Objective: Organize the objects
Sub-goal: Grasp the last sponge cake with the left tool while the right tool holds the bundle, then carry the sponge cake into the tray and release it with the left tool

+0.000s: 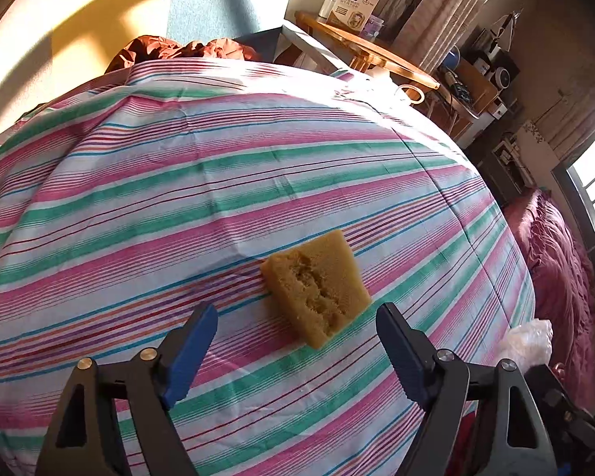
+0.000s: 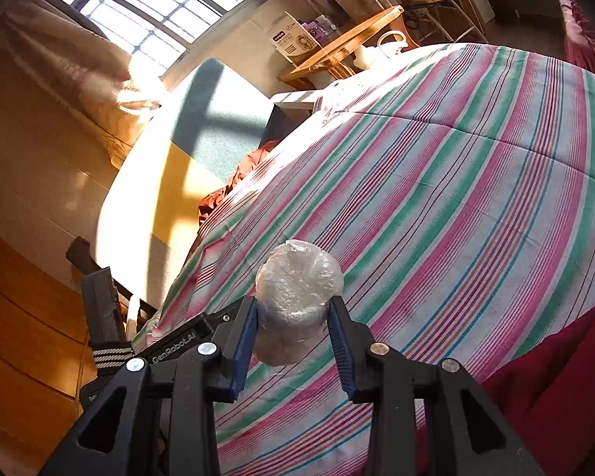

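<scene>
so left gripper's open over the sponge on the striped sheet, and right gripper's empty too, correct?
Not quite. The left gripper is open by the sponge on the striped sheet, but the right gripper isn't empty: the right wrist view shows its fingers shut on a plastic-wrapped roll.

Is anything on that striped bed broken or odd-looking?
Yes: the yellow sponge lying on the striped bedsheet has a ragged gouge torn along its top face. The plastic-wrapped roll held in the right gripper looks intact.
</scene>
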